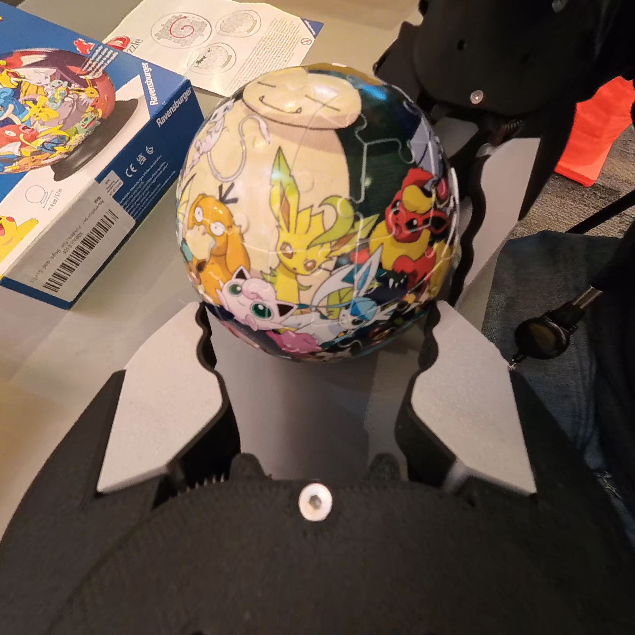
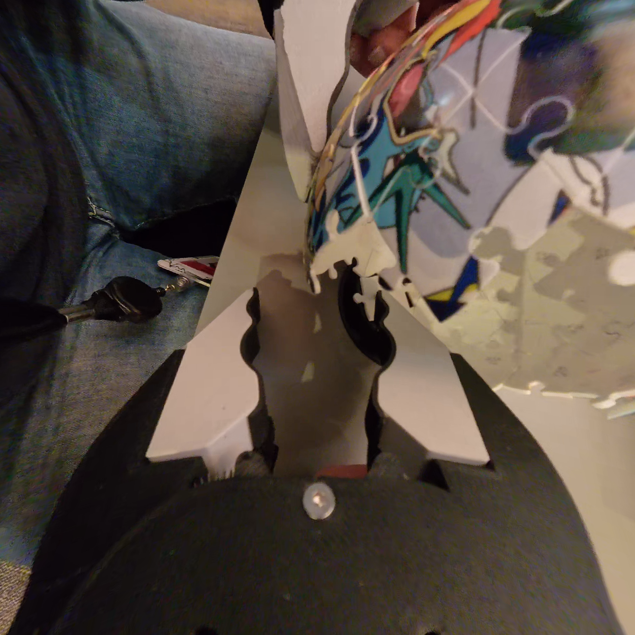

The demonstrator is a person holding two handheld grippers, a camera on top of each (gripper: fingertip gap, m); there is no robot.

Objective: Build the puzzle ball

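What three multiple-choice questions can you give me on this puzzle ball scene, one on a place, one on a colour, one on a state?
1. Where does the instruction sheet lie?
A. Folded inside the box
B. On the table beyond the puzzle ball, beside the box
C. Between the right gripper's fingers

2. What colour are the puzzle box's sides?
A. Green
B. Black
C. Blue

3. What state is the puzzle ball in?
A. Mostly built, with a gap still open
B. Loose flat pieces
C. Sealed in its box

Answers:
1. B, as the instruction sheet lies flat behind the puzzle ball.
2. C, as the box shows blue panels.
3. A, as the right wrist view shows the grey inside through the gap.
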